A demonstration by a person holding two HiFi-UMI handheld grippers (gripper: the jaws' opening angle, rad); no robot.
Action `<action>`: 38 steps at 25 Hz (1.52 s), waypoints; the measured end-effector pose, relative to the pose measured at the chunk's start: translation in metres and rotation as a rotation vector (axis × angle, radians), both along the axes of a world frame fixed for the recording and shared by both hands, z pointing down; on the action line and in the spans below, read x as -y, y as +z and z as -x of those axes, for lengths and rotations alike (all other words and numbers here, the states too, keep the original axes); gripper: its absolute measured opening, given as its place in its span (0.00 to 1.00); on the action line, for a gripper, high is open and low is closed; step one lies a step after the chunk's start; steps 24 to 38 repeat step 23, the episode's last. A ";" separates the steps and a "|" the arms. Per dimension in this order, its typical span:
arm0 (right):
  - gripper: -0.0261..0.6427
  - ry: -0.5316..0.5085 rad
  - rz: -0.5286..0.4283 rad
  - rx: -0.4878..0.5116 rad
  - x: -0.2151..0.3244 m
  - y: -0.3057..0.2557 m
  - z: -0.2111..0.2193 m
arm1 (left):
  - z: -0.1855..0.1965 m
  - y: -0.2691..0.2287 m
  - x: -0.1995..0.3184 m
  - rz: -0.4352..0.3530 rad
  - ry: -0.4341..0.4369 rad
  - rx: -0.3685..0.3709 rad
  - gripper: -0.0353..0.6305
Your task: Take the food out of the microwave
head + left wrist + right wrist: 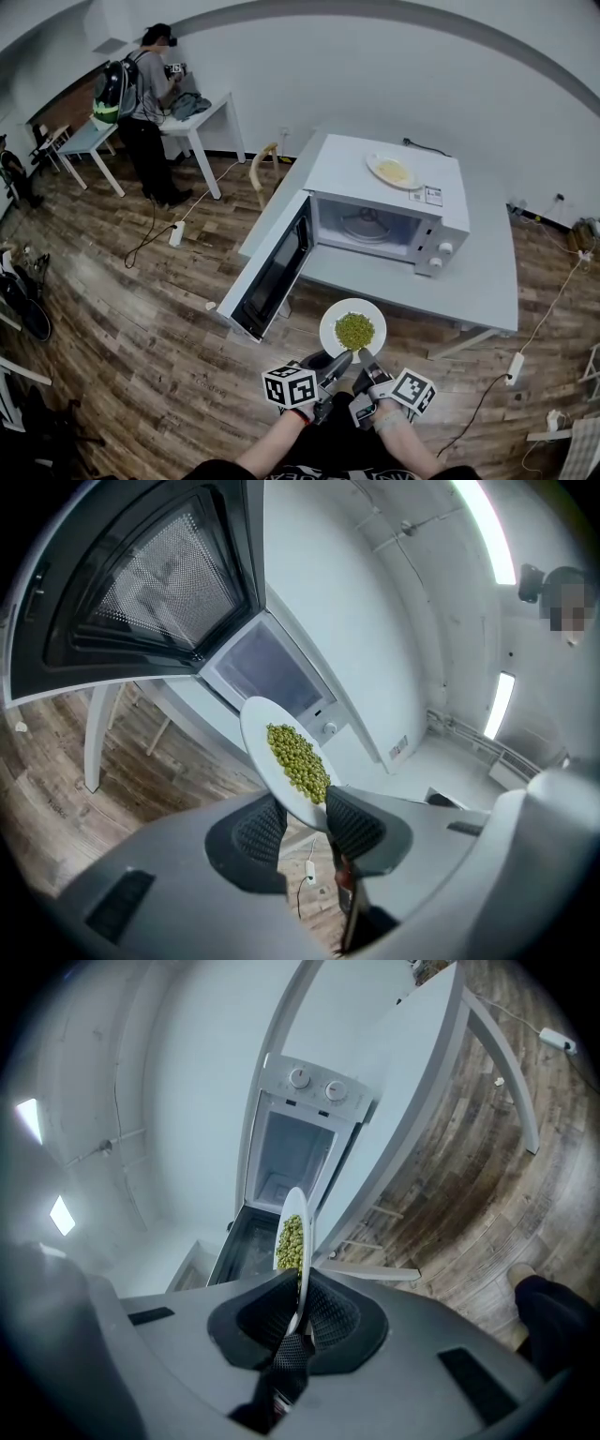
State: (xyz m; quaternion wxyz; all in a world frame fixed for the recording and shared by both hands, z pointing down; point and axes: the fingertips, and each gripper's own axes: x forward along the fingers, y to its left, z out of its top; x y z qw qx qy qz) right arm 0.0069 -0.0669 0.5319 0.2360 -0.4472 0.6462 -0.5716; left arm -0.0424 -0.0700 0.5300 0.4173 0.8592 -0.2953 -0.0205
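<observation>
A white plate of green peas (353, 330) hangs level in front of the open microwave (384, 220), out over the floor and clear of the table. My left gripper (339, 358) is shut on the plate's near rim, and my right gripper (364, 358) is shut on the rim just beside it. In the left gripper view the plate (286, 758) runs up from between the pads of the left gripper (305, 817). In the right gripper view the plate (292, 1241) stands edge-on, pinched by the right gripper (300, 1288). The microwave cavity holds only its glass turntable (364, 225).
The microwave door (277, 267) swings out to the left of the plate. A second plate with yellow food (394, 171) lies on top of the microwave. The grey table (469, 281) stretches right. A person (145, 112) stands at a far desk. Cables and power strips (514, 367) lie on the floor.
</observation>
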 end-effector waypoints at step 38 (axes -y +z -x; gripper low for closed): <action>0.11 0.003 0.019 -0.026 -0.023 0.009 0.008 | 0.012 0.004 -0.022 0.018 0.001 -0.012 0.25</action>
